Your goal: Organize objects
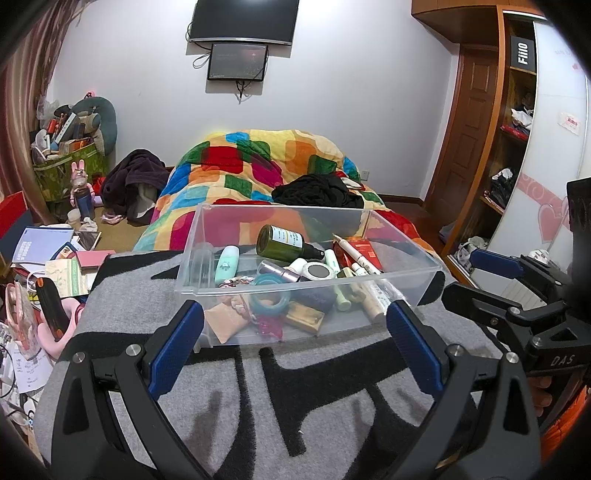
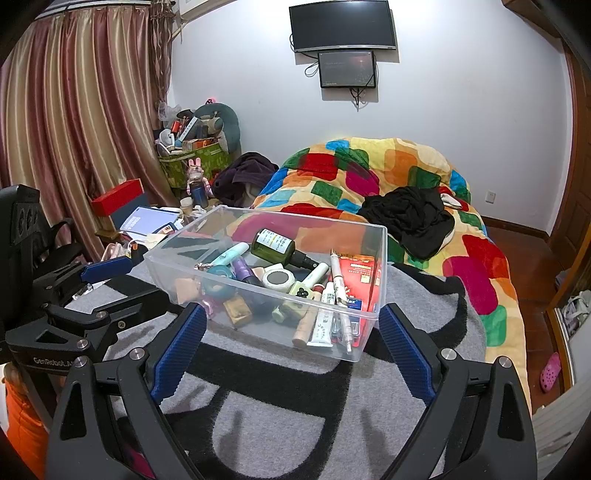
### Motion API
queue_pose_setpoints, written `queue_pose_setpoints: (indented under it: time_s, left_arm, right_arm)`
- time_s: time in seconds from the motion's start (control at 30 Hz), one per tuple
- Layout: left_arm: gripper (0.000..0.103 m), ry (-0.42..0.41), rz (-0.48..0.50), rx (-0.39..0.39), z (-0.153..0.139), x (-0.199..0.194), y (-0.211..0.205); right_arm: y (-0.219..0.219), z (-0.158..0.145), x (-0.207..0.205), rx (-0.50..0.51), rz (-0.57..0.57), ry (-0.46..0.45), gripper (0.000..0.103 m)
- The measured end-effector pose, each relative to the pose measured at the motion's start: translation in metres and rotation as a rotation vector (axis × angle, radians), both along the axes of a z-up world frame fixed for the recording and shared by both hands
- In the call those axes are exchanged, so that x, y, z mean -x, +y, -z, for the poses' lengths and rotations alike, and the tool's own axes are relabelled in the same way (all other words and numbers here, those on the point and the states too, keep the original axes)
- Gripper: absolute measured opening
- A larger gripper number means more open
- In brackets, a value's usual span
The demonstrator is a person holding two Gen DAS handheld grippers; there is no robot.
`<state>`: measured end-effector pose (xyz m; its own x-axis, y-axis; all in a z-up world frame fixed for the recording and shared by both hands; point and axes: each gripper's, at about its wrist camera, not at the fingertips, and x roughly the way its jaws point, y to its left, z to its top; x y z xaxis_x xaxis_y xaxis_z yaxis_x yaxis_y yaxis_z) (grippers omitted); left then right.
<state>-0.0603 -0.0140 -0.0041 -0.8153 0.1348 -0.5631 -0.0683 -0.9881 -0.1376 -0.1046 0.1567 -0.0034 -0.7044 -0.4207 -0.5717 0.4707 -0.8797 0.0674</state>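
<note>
Clear bin (image 1: 207, 254) of jumbled toiletries sits on the grey blanket (image 1: 258, 406) at 12 o'clock. Left gripper (image 1: 295, 332) and right gripper (image 2: 291, 332) fingers apart, empty. Risk: green bottle (image 1: 280, 243) rolls; soft bedding lets the bin tip.

One clear plastic bin (image 1: 192, 254) is seen, with one dark green bottle (image 1: 282, 243) and one red packet (image 1: 364, 249) counted inside; two screens (image 1: 242, 18) are mounted on the wall.
</note>
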Motion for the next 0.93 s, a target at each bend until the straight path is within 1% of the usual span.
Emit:
queue_pose_setpoints:
  time_s: [0.53,0.93]
  left_arm:
    - [0.100,-0.012,0.005,-0.010,0.0018,0.0005,-0.0020]
    - [0.101,0.000,0.017,-0.010,-0.0010,-0.0041,0.0010]
  right_arm:
    - [-0.0011,0.0003,-0.0011,-0.001,-0.001,0.004,0.098]
    - [-0.0064,-0.0015,-0.0022,0.000,0.001,-0.002,0.099]
